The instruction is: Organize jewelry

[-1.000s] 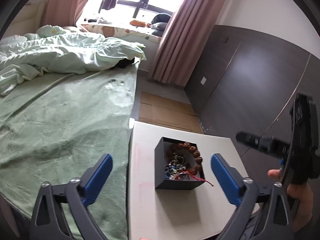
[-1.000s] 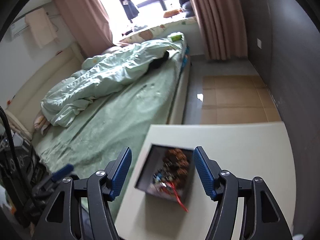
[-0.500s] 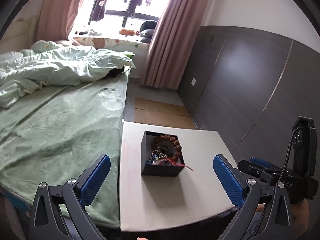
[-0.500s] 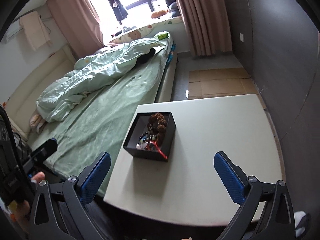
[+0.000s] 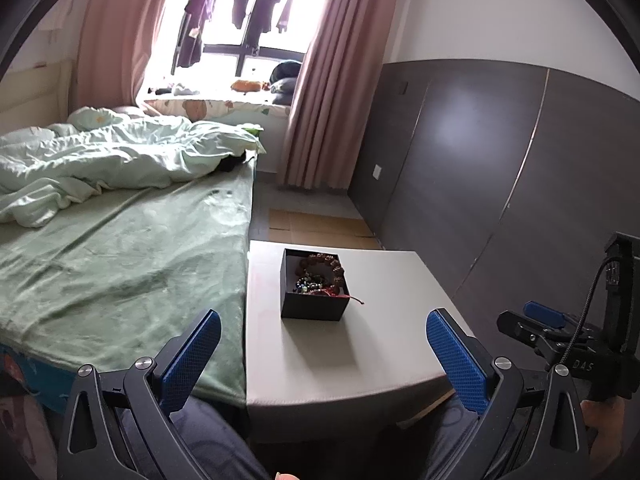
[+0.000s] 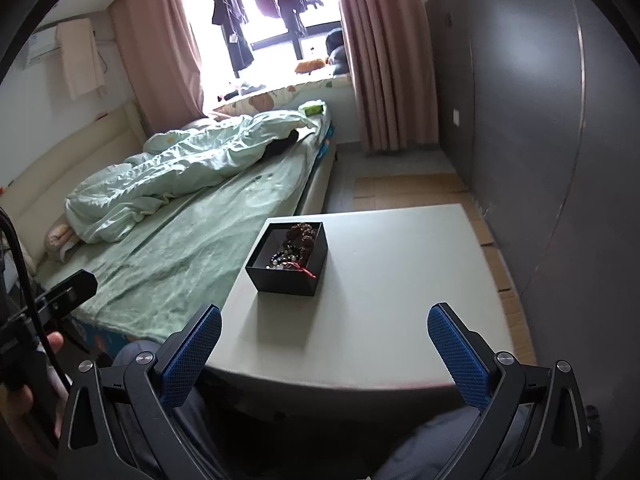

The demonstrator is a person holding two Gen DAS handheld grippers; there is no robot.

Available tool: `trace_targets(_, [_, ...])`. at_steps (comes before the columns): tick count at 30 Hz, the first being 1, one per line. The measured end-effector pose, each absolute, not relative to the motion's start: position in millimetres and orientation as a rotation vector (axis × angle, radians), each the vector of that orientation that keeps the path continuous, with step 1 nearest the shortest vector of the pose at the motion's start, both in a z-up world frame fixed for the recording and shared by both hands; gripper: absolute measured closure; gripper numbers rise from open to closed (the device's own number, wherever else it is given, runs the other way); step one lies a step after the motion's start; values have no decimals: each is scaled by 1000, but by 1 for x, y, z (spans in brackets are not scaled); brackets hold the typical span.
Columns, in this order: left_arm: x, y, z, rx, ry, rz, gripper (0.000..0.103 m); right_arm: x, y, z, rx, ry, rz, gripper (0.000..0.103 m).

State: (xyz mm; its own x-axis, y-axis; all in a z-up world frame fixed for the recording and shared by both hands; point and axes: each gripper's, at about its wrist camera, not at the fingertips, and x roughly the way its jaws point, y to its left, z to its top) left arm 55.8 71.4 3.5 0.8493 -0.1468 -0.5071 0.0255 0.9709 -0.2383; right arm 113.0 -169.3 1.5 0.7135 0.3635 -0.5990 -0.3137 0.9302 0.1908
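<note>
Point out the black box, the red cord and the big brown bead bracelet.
black box (image 5: pixel 312 313), left wrist view, near outer wall.
red cord (image 5: pixel 357 300), left wrist view, tail hanging over the box rim.
brown bead bracelet (image 6: pixel 305 237), right wrist view, beads at the far end.

Black gripper (image 5: pixel 320 354) frames, blue textured pads (image 5: pixel 191 358), seemingly silver screws.

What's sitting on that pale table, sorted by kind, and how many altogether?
Black box: 1
Big brown bead bracelet in the box: 1
Small dark bead strands in the box: tangled, at least 1, exact number unclear
Red cord hanging over the box's edge: 1
Total: at least 4
</note>
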Motion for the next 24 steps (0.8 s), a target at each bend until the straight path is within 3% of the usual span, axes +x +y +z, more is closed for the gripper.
trace_targets(24, [-58, 49, 38, -141, 362, -65, 0, -5, -186, 38, 37, 524, 392, 0])
